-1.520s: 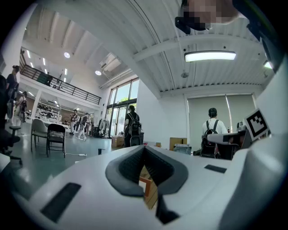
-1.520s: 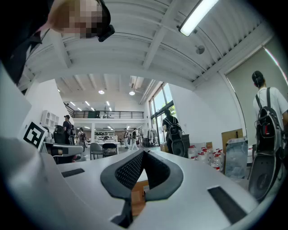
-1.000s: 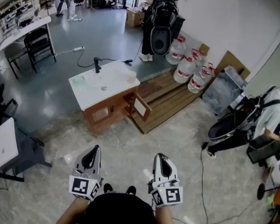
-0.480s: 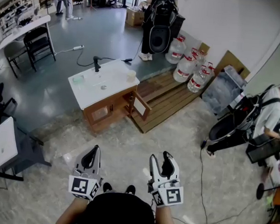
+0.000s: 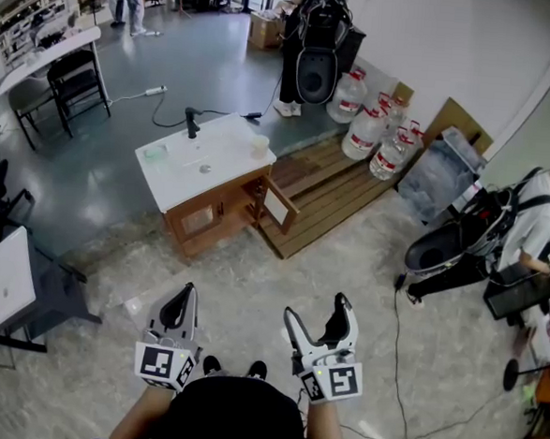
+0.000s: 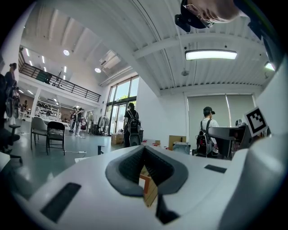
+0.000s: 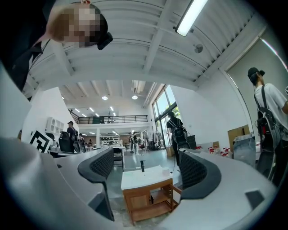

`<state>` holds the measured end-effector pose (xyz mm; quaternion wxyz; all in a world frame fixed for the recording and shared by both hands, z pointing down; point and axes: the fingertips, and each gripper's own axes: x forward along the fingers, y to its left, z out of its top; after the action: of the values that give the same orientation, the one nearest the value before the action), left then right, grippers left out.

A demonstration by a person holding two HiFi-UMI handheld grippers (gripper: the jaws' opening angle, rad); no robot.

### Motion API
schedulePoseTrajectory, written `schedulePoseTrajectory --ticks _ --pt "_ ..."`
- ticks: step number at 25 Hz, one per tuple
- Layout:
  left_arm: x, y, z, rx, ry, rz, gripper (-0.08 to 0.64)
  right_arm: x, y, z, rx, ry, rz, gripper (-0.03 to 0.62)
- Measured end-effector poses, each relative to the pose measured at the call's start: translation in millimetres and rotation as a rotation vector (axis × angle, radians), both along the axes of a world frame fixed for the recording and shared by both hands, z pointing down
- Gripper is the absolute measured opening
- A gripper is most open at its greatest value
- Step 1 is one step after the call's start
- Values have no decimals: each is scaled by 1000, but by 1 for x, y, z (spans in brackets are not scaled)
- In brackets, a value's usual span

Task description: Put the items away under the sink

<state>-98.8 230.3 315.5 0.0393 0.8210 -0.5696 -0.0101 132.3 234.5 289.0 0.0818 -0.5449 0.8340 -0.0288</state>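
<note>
Sink [image 5: 200,152] well apart from my tools, ahead across the floor | my right gripper [image 5: 317,309]: jaws have just been opening, now wide, nothing between | my left gripper [image 5: 188,294]: jaws together, empty | cup [image 5: 259,148] on sink top, near its edge | cabinet door [image 5: 278,207] beneath stands open

The right tongs [image 5: 320,315] have just been opening, nothing between them.
</note>
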Motion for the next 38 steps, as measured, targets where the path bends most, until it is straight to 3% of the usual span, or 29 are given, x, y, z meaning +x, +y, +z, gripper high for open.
schedulePoseTrajectory --ticks 12,28,38 --pt "-16 3 6 -17 1 2 5 -14 3 5 -11 8 7 456" --pt "-58 -16 11 -13 29 63 5 -68 4 11 -13 33 49 456" --pt "-61 -61 24 -36 36 66 5 -68 -42 22 -31 23 62 456"
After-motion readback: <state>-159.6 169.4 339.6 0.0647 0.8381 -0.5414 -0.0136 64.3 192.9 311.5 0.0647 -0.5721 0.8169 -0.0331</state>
